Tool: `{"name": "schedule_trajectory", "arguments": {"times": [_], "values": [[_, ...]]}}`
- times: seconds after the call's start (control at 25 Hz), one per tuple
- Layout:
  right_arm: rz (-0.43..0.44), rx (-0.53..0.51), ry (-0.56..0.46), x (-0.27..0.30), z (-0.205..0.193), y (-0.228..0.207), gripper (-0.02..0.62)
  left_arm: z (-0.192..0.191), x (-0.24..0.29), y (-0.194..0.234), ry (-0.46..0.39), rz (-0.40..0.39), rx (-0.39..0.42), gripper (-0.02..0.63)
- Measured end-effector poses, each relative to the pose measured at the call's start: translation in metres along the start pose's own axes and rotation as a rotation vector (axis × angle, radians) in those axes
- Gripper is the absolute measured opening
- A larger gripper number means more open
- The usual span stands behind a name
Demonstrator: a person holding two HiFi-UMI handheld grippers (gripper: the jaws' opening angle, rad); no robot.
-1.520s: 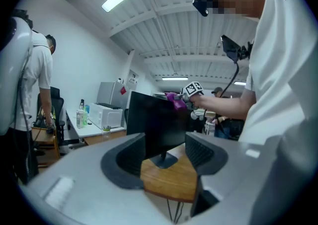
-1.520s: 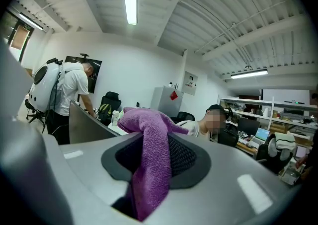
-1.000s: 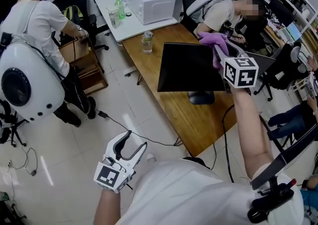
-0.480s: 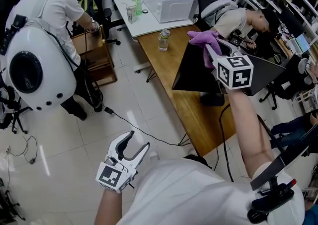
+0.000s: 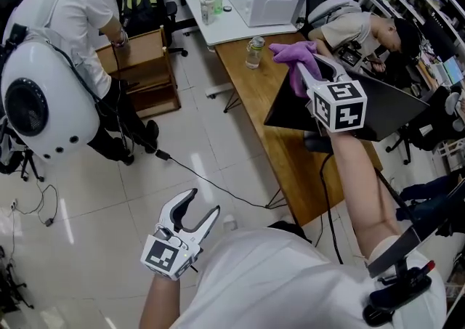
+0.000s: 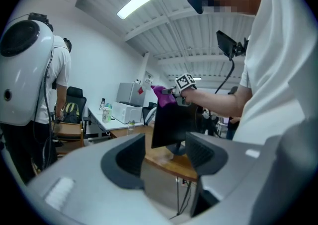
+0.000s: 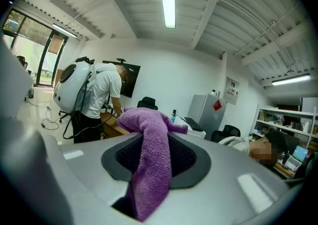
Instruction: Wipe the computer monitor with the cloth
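Observation:
The black monitor (image 5: 396, 113) stands on a wooden desk (image 5: 265, 117). My right gripper (image 5: 309, 67) is shut on a purple cloth (image 5: 294, 59), held at the monitor's top edge near its left corner. In the right gripper view the cloth (image 7: 151, 154) hangs from between the jaws of that gripper (image 7: 155, 157). My left gripper (image 5: 202, 204) hangs low over the floor, open and holding nothing. The left gripper view looks past the left gripper (image 6: 161, 157) at the monitor (image 6: 169, 124), with the cloth (image 6: 161, 95) at its top.
A water bottle (image 5: 254, 51) stands on the desk's far end. Behind it a white table (image 5: 218, 30) holds a white box and bottles. A person with a white backpack (image 5: 33, 102) stands at left by a wooden cabinet (image 5: 142, 66). Another person (image 5: 356, 26) leans on the desk. A cable (image 5: 211, 179) crosses the floor.
The right gripper has carried the cloth leftward along the monitor's top edge, and the head view has swung with it. The left gripper has stayed low and open.

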State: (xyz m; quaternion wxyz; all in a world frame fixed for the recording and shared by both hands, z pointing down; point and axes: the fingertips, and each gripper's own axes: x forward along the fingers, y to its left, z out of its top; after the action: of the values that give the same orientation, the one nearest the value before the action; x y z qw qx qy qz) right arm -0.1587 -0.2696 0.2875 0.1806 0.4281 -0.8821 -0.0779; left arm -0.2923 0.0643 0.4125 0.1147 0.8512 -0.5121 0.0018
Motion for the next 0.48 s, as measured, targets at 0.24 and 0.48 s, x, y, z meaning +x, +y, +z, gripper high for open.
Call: {"name": "schedule_trajectory", "arguments": {"times": [0.24,0.48], "values": [[-0.008,-0.021,-0.008,0.002,-0.007,0.013,0.127,0.001,0.005,0.000,0.024,-0.020,0.006,0.270],[0.029,0.005,0.029,0.002,-0.043,0.037,0.127,0.006,0.015,-0.010,0.029,-0.041,0.005,0.270]]}}
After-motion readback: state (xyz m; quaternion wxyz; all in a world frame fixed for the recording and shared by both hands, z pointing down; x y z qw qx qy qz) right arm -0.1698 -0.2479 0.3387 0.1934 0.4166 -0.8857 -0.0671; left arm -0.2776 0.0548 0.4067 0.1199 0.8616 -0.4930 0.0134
